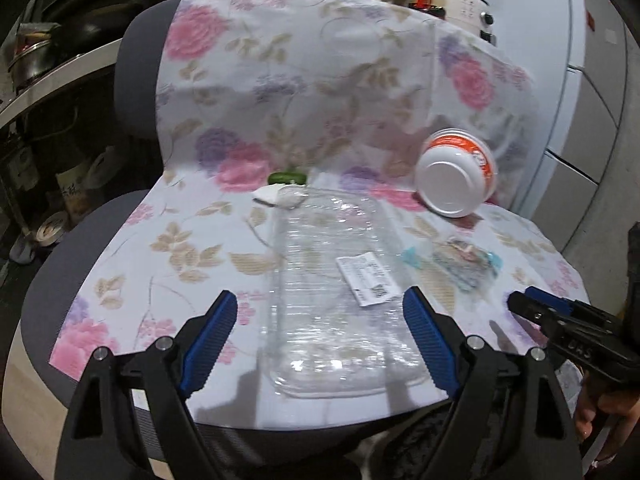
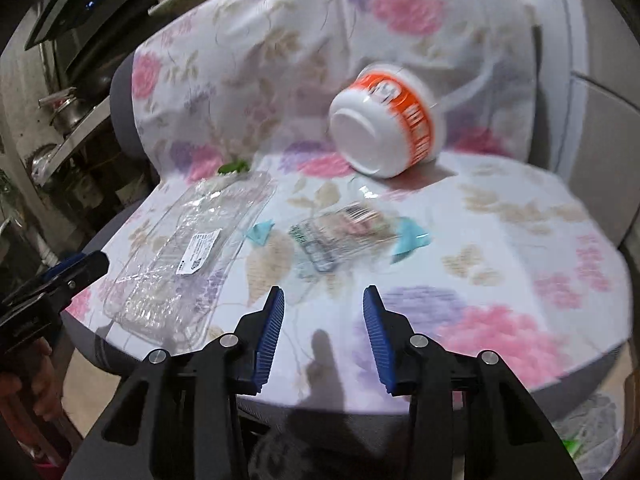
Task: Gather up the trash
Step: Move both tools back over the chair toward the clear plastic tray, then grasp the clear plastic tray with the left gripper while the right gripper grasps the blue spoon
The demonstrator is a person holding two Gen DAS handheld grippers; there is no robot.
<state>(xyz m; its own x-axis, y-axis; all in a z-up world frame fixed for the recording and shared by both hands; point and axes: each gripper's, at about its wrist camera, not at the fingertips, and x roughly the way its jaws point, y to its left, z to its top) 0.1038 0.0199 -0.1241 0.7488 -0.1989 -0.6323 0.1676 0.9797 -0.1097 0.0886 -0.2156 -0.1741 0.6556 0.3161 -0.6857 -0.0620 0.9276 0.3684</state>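
A clear plastic tray [image 1: 332, 292] with a white label lies flat on a floral cloth over a chair seat; it also shows in the right wrist view [image 2: 188, 256]. My left gripper [image 1: 320, 304] is open, its blue pads on either side of the tray's near end. A clear wrapper with blue ends [image 1: 460, 260] lies to the tray's right, and shows in the right wrist view [image 2: 340, 236]. A white and orange bowl [image 1: 456, 176] lies on its side at the back, also in the right wrist view [image 2: 384, 120]. My right gripper [image 2: 324, 300] is open and empty, short of the wrapper.
A small green piece [image 1: 286, 177] and a white scrap [image 1: 272, 196] lie behind the tray. The chair back [image 1: 136, 80] rises behind. Shelves with pots [image 1: 36, 60] stand at left, a white cabinet [image 1: 580, 80] at right. The right gripper [image 1: 560, 320] shows in the left wrist view.
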